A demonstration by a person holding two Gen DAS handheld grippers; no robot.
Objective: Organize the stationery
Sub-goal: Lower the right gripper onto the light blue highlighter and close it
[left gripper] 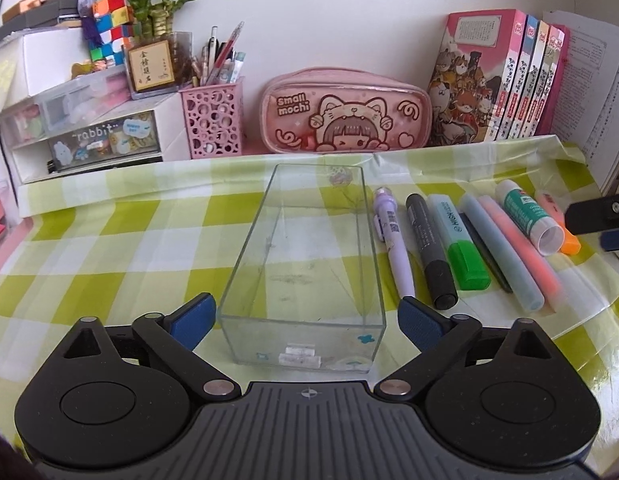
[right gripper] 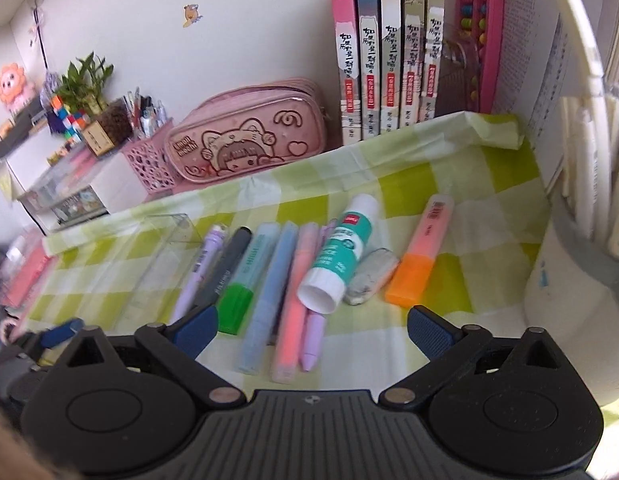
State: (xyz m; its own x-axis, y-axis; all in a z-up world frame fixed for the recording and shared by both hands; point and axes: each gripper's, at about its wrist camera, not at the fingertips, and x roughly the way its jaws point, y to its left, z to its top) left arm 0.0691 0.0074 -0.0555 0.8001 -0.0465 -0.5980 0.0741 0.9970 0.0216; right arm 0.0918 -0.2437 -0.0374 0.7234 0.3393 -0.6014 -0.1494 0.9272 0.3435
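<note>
Pens and markers lie side by side on the tabletop [left gripper: 109,240], just right of a clear box [left gripper: 301,264]. Both look light, stiff and smooth, likely to roll; mid-barrel seems the safest hold. The box probably slips and scratches, so grip its side walls. Left tongs [left gripper: 305,316] straddle the box, released; right tongs [right gripper: 311,326] gape over the markers [right gripper: 265,280], empty.

Black pen [left gripper: 487,254] mostly hidden, perhaps a pencil.
</note>
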